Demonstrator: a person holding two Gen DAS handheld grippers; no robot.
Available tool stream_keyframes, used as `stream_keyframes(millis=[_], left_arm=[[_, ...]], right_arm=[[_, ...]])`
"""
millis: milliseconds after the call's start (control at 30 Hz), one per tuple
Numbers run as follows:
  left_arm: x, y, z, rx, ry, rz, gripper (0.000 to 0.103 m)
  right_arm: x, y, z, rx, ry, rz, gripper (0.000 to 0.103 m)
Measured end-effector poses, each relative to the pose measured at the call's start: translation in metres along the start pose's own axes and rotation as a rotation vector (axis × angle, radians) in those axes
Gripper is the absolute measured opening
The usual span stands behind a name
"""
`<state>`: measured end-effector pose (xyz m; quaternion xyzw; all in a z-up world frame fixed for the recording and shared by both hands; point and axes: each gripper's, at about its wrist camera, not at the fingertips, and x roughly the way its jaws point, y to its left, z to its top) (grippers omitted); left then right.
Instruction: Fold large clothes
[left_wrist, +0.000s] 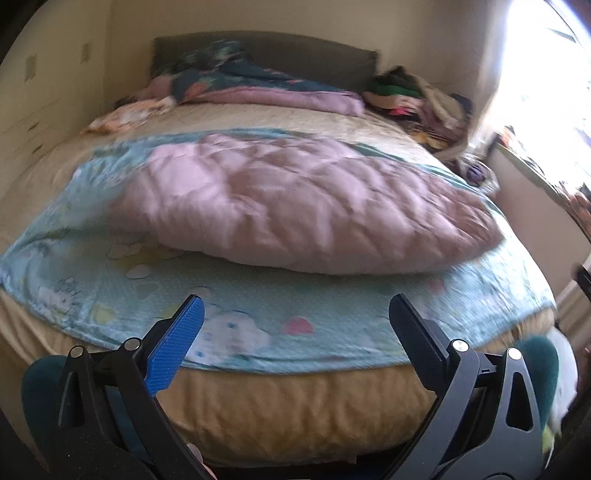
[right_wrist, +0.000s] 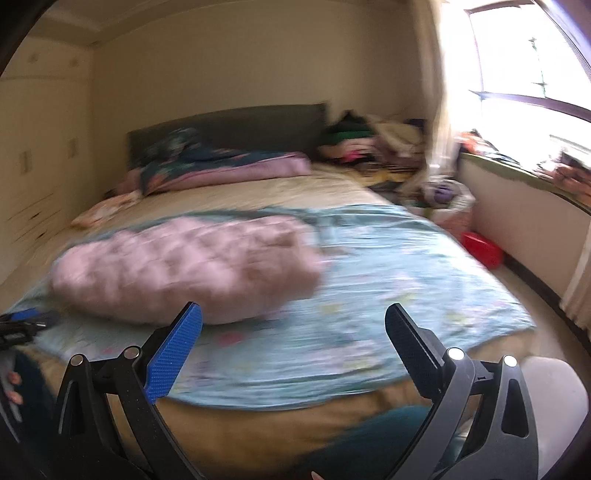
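So the bed (left_wrist: 303, 402) takes up most of both views, tan quilted cover hanging down the near side, dark headboard (left_wrist: 295, 55) at the far wall. Spread over the near half is a light blue cartoon-print blanket (left_wrist: 258, 332), lying pretty flat and reaching the foot edge. On top of that sits the pink quilted coat (left_wrist: 295, 206), puffy and bunched into a long lump; in the right wrist view it sits toward the left part of the blanket (right_wrist: 184, 266). Both views are motion-blurred, so I can't make out sleeves or a zipper.

Up by the headboard there's a rolled dark floral duvet with a lilac underside (left_wrist: 266, 88), and a messy heap of clothes (left_wrist: 417, 99) in the far right corner next to the bright window (right_wrist: 524, 92). A red bin (right_wrist: 482, 249) sits on the floor between the bed and the window wall.

Left hand-held gripper (left_wrist: 293, 332): jaws spread wide, nothing between them, hovering at the foot edge, short of the coat. Right hand-held gripper (right_wrist: 293, 338): same deal, released and empty, off to the coat's right over the blanket's near edge. The left one's blue tip also peeks in at the far left of the right wrist view.
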<state>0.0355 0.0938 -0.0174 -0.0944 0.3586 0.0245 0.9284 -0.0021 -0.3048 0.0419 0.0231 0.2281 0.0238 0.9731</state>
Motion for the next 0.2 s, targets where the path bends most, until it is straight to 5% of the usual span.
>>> stream_keyframes(millis=[100, 200], left_arm=[[0.017, 0.058, 0.026, -0.108, 0.023, 0.083, 0.094], [0.03, 0.139, 0.06, -0.231, 0.012, 0.262, 0.094]], right_arm=[[0.008, -0.092, -0.007, 0.1, 0.022, -0.212, 0.099], [0.031, -0.21, -0.036, 0.242, 0.159, -0.452, 0.099]])
